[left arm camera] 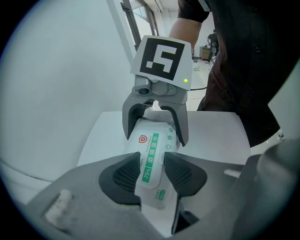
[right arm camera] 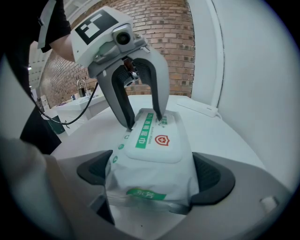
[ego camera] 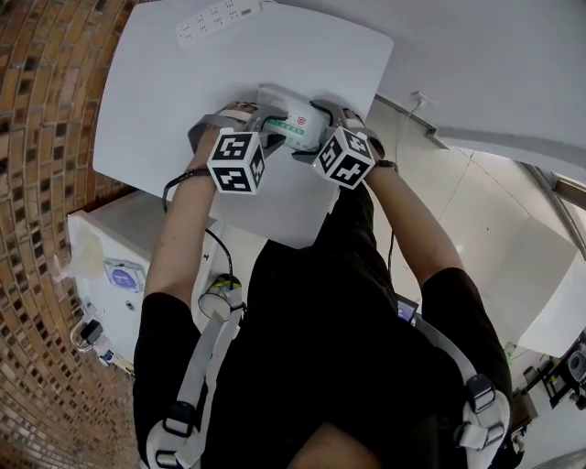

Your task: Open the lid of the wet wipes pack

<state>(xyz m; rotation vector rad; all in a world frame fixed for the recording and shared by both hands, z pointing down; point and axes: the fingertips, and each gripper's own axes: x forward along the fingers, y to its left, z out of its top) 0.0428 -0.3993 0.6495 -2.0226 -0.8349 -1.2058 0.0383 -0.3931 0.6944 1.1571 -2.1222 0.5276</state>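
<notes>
A white wet wipes pack [ego camera: 295,125] with a green label lies on the white table [ego camera: 156,110]. Its flat lid [right arm camera: 154,140] lies flush on the pack's top. My right gripper [right arm camera: 152,180] is shut on the pack's near end, with both pads against its sides. From the opposite end, my left gripper [left arm camera: 153,174] points steeply down, its pads [left arm camera: 126,176] touching the lid's two side edges. In the right gripper view, the left gripper's fingertips [right arm camera: 159,117] rest at the lid's far corners.
A white power strip [ego camera: 220,18] lies at the table's far edge. A brick wall [ego camera: 46,137] runs along the left. A white appliance [ego camera: 110,266] stands below the table's near left corner. My arms and dark shirt fill the lower head view.
</notes>
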